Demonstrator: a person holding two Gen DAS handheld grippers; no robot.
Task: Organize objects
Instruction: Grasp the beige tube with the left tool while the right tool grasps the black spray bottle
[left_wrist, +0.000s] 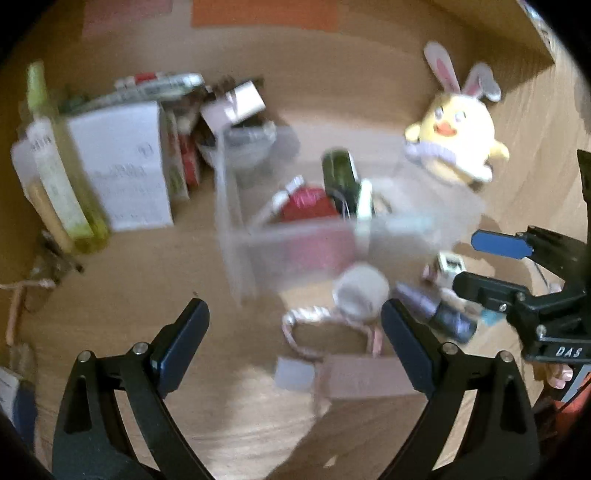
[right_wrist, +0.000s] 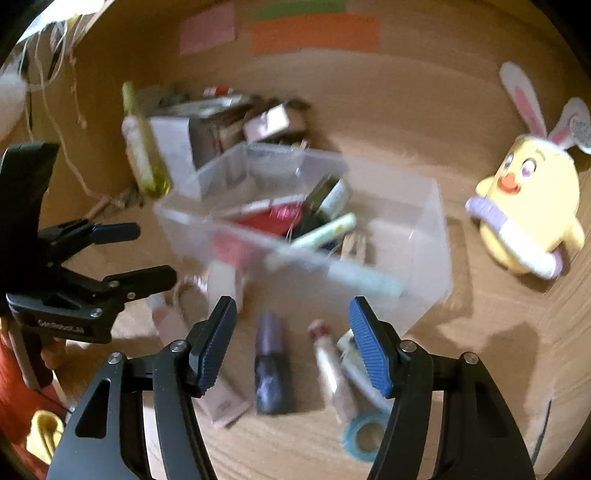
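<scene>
A clear plastic bin (left_wrist: 295, 243) (right_wrist: 413, 229) stands mid-table holding a red pouch (left_wrist: 306, 205), a dark green bottle (left_wrist: 340, 171) and a pale tube (right_wrist: 325, 230). In front of it lie a purple bottle (right_wrist: 271, 365), a small red-capped tube (right_wrist: 332, 369), a teal tape roll (right_wrist: 364, 435), a pink flat box (left_wrist: 365, 376) and a white round object on a cord (left_wrist: 360, 291). My left gripper (left_wrist: 295, 321) is open and empty above the cord. My right gripper (right_wrist: 291, 314) is open and empty above the purple bottle; it also shows in the left wrist view (left_wrist: 469, 262).
A yellow plush chick with bunny ears (left_wrist: 458, 140) (right_wrist: 532, 210) sits right of the bin. Boxes, a white carton (left_wrist: 125, 166) and a green bottle (left_wrist: 55, 162) crowd the back left. The wooden wall carries coloured paper strips (right_wrist: 314, 33). Both views are motion-blurred.
</scene>
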